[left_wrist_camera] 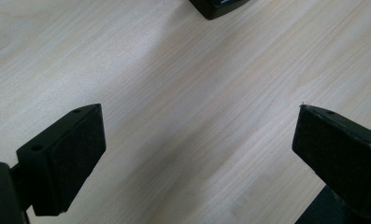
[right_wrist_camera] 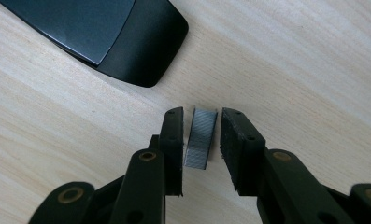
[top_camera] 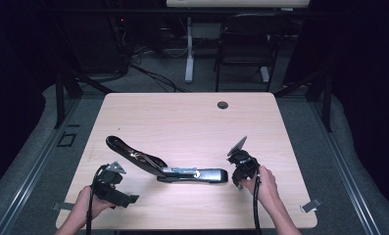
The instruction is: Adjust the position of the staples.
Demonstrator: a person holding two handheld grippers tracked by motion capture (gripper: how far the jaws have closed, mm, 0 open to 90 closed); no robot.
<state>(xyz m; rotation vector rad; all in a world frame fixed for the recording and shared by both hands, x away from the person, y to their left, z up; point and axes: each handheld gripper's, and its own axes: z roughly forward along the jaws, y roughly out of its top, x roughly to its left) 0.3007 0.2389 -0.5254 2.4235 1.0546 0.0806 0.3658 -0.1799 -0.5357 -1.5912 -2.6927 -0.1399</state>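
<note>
The right gripper [right_wrist_camera: 201, 140] has its jaws narrowed around a strip of staples [right_wrist_camera: 201, 139] on the counter [right_wrist_camera: 314, 60], small gaps showing either side. The opened stapler [top_camera: 167, 169] lies just beside. The left gripper [left_wrist_camera: 197, 154] hovers with jaws spread wide, nothing between them.

Light wood-grain table [top_camera: 182, 117] with rounded corners carried a black stapler [top_camera: 162, 166], hinged wide open, at 6 o'clock; small grey strip of staples [right_wrist_camera: 201, 139] lay at its 3 o'clock end.
</note>
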